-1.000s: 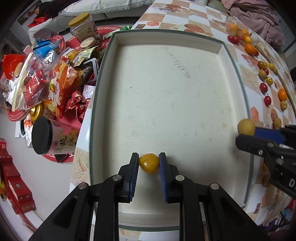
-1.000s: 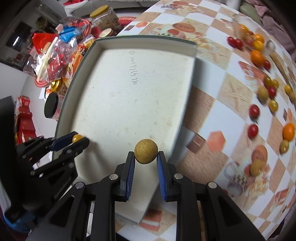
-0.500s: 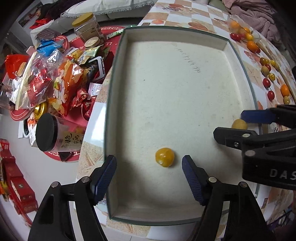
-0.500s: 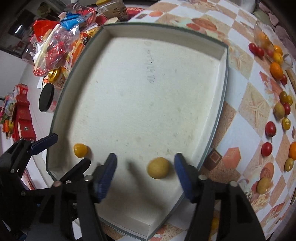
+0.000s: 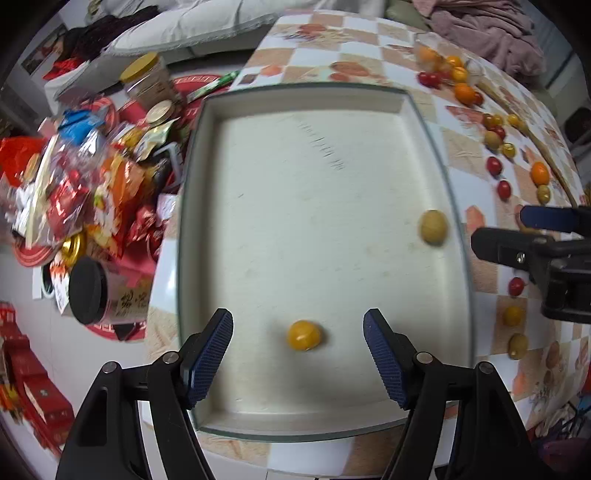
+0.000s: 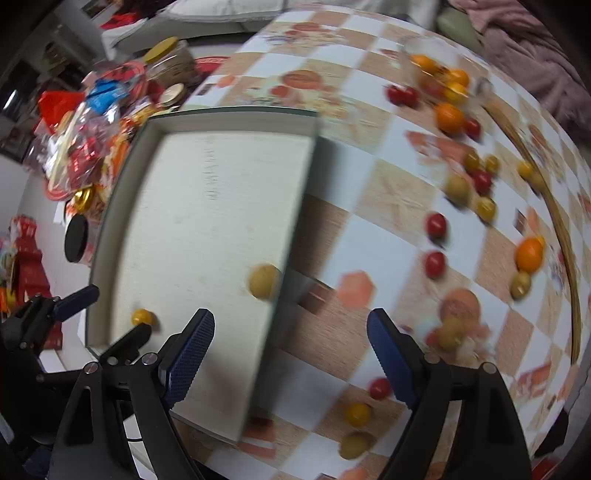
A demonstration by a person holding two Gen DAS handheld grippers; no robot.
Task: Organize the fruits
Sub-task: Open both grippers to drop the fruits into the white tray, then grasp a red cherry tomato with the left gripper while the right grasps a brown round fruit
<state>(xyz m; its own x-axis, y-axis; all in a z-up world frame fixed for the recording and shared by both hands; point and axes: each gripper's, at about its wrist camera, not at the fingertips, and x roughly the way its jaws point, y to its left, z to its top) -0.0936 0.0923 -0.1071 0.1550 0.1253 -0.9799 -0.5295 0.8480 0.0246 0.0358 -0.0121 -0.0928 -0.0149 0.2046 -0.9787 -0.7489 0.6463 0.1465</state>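
Observation:
A white tray (image 5: 369,99) lies on the checkered table. A small yellow-orange fruit (image 5: 303,335) rests on its floor near the front edge, between the wide-open fingers of my left gripper (image 5: 298,354). A tan round fruit (image 5: 433,227) lies by the tray's right wall. In the right wrist view the tray (image 6: 229,114) is at left with the tan fruit (image 6: 263,281) and the yellow-orange fruit (image 6: 142,316) in it. My right gripper (image 6: 288,350) is open and empty, over the tray's right edge and the table. It also shows in the left wrist view (image 5: 532,236).
Several red, yellow and orange fruits (image 6: 436,225) lie scattered on the table right of the tray, more at the far corner (image 5: 463,92). Snack bags and jars (image 5: 92,177) crowd the floor left of the table. A pink blanket (image 5: 487,26) lies beyond.
Both grippers opened and let go of their fruits onto the tray floor, then pulled back. The right gripper has swung right, toward the loose fruits on the table.

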